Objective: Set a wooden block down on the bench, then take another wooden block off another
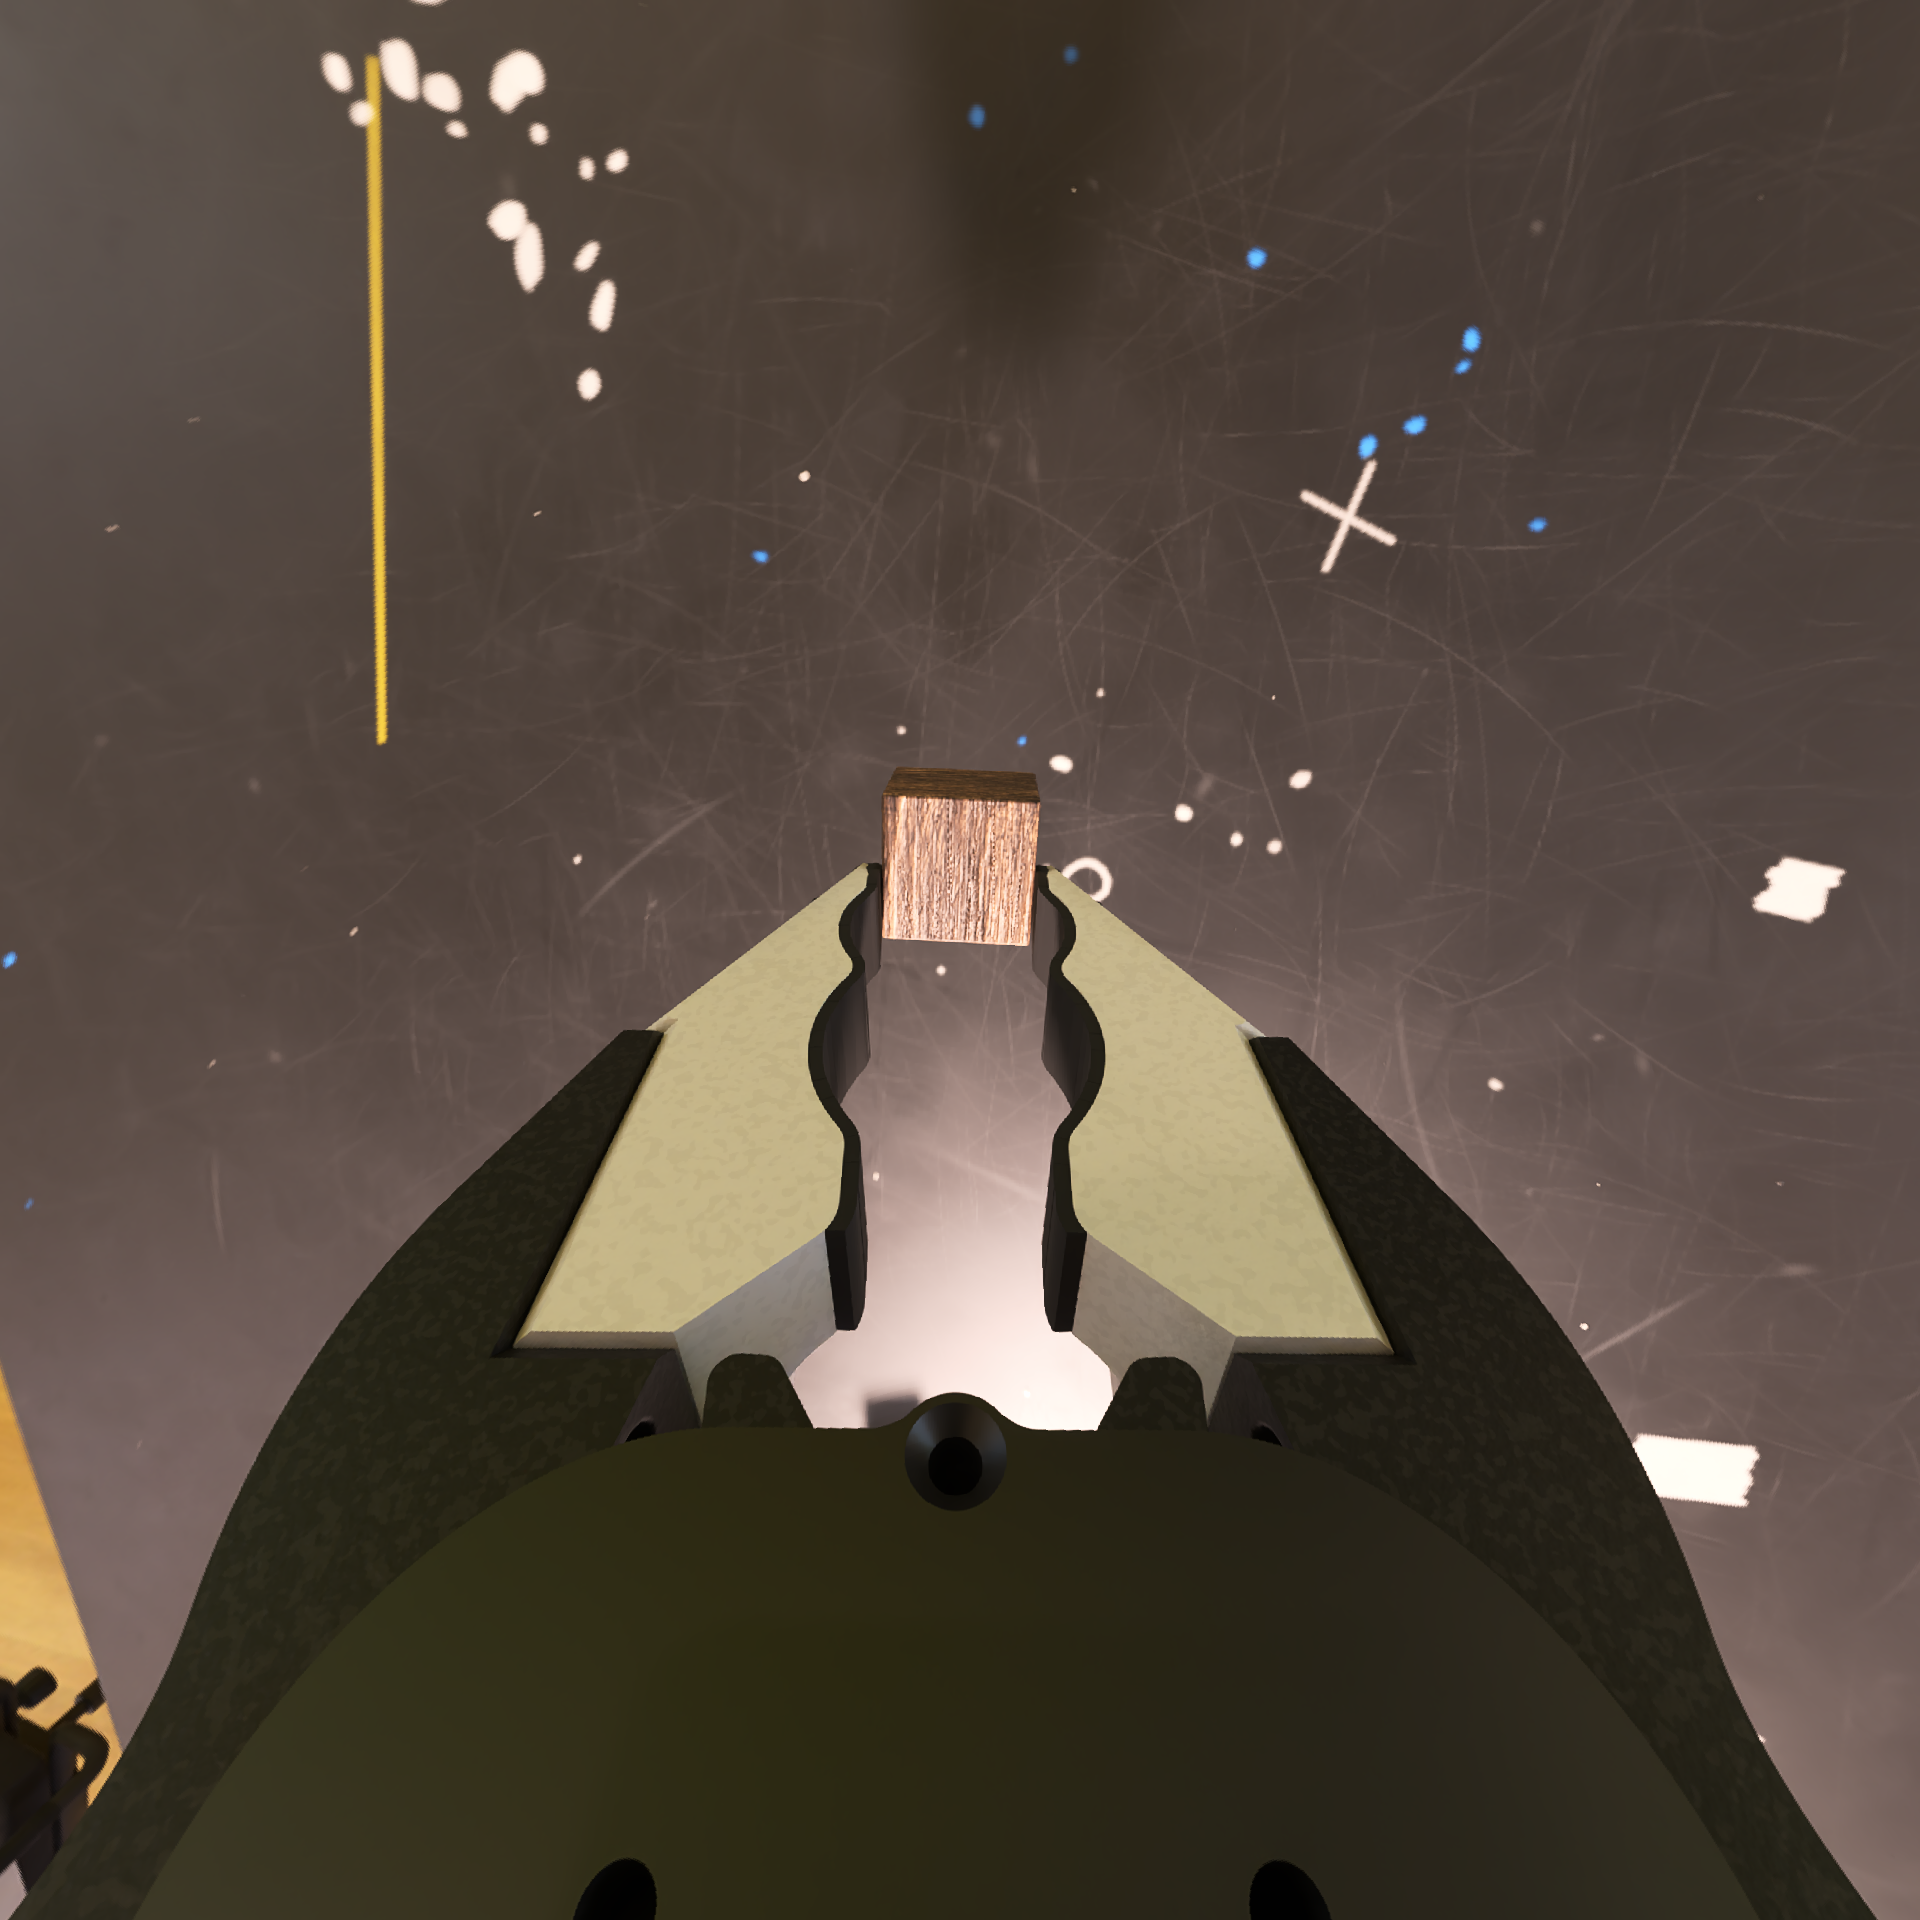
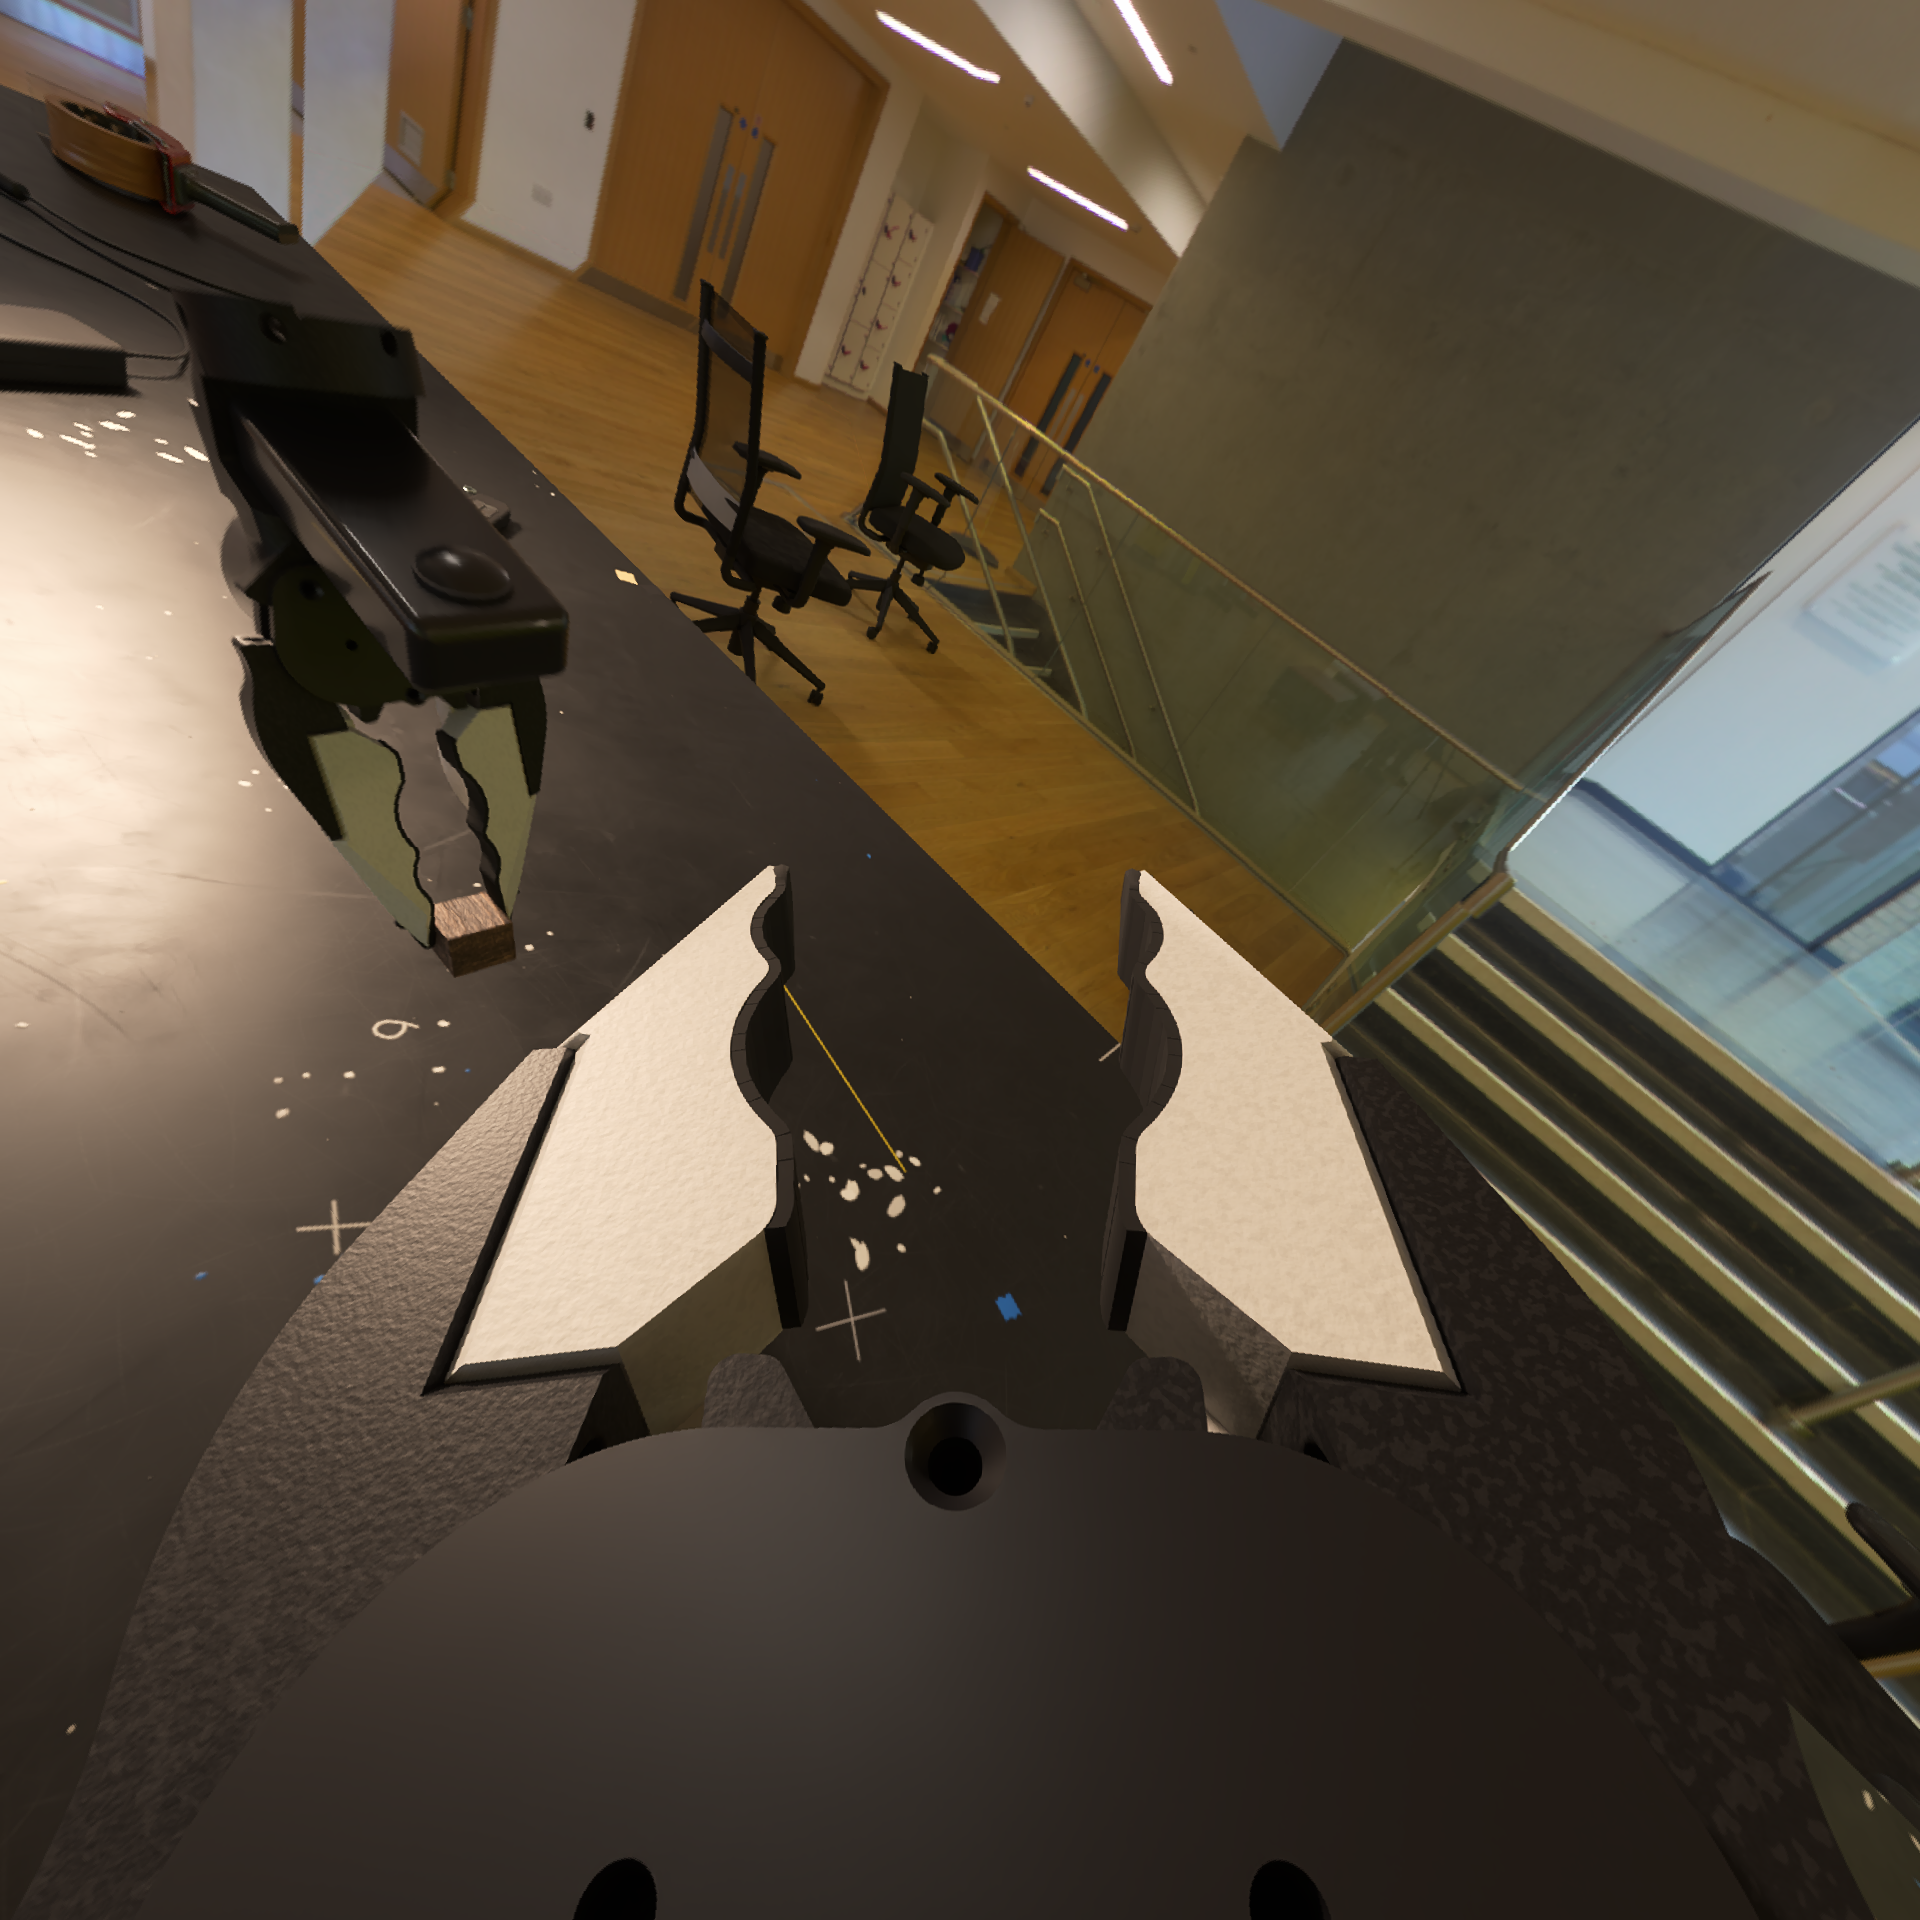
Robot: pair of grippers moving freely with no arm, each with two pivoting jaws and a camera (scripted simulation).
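Note:
My left gripper [image 1: 958, 883] is shut on a small wooden block [image 1: 960, 858] at its fingertips and holds it above the dark scratched bench [image 1: 1143, 623]. The right wrist view shows the same left gripper [image 2: 465, 925] pointing down with the block [image 2: 475, 933] pinched at its tips, a little above the bench [image 2: 156, 831]. My right gripper [image 2: 956, 894] is open and empty, above the bench near its far edge. No other wooden block shows in either view.
The bench bears paint spots, chalk crosses [image 1: 1348, 516], a thin yellow line [image 1: 378, 416] and white tape pieces [image 1: 1797, 888]. A dark flat box [image 2: 57, 353] and a round wooden item [image 2: 99, 140] lie at the far end. Beyond the bench edge are office chairs [image 2: 758, 520] and a glass railing.

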